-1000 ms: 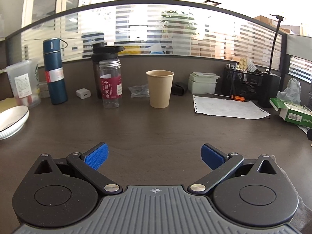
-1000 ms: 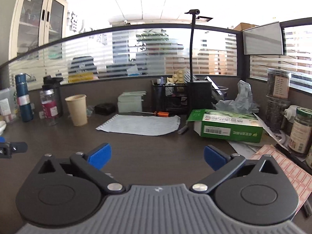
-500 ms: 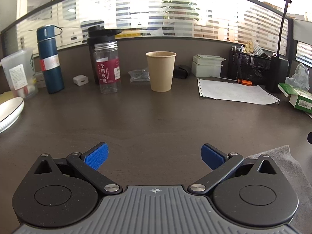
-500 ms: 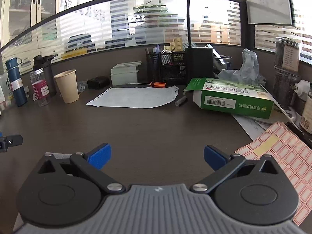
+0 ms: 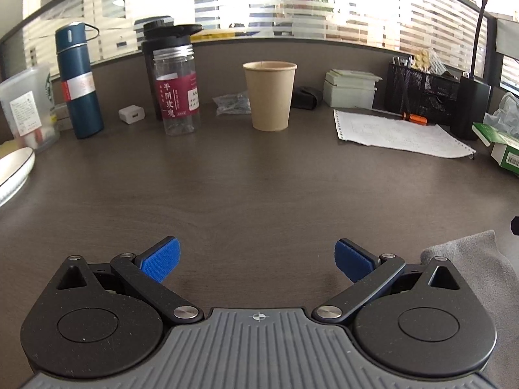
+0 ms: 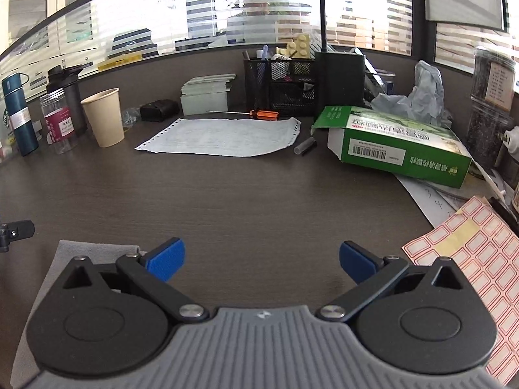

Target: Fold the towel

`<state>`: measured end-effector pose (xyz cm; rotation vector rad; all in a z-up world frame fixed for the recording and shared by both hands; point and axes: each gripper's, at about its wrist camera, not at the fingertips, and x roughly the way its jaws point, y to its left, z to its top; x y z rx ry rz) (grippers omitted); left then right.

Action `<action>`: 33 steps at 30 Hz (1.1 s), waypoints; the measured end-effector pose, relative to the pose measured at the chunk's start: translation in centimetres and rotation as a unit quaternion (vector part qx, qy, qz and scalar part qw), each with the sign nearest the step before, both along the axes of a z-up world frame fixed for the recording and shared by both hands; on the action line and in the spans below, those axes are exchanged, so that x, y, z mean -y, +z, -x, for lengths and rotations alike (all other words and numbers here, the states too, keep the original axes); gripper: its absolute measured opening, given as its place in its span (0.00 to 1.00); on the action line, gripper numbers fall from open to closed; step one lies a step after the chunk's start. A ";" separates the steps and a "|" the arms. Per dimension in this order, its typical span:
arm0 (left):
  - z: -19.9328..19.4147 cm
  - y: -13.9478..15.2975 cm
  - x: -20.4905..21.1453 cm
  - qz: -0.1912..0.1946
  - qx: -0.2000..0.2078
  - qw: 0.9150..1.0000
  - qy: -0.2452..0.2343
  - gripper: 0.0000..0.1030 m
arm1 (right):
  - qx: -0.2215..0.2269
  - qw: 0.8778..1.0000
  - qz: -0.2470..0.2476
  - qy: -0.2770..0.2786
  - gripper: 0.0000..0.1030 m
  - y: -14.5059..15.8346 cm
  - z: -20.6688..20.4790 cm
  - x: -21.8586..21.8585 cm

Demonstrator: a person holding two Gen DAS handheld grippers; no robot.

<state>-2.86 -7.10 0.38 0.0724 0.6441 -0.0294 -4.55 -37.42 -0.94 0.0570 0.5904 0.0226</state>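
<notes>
A grey towel (image 5: 480,259) lies on the dark wooden desk (image 5: 253,188), at the lower right of the left wrist view. It also shows at the lower left of the right wrist view (image 6: 65,253), mostly hidden under the gripper body. My left gripper (image 5: 256,259) is open and empty, just left of the towel. My right gripper (image 6: 262,261) is open and empty, over the towel's right edge. Both hover low above the desk.
At the back stand a paper cup (image 5: 271,95), a clear jar (image 5: 176,92), a blue flask (image 5: 79,81) and a printed sheet (image 5: 399,133). A white dish (image 5: 13,168) is at the left. A green box (image 6: 399,142) and a label sheet (image 6: 470,259) lie right.
Both grippers have tilted down and come lower toward the desk. The towel has come into view at the inner edge of each view. Both jaws stay open.
</notes>
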 end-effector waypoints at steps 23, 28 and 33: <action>-1.5 -0.5 -0.3 0.021 -0.025 0.999 0.014 1.00 | -0.035 0.999 0.030 -0.015 1.00 -0.5 -1.9 -0.6; -2.1 -0.5 -0.3 0.022 -0.024 0.999 0.043 1.00 | -0.035 0.999 0.029 -0.027 1.00 -0.5 -2.4 -0.7; -2.0 -0.4 -0.5 0.024 -0.024 0.999 0.043 1.00 | -0.035 0.999 0.029 -0.029 1.00 -0.5 -2.6 -0.8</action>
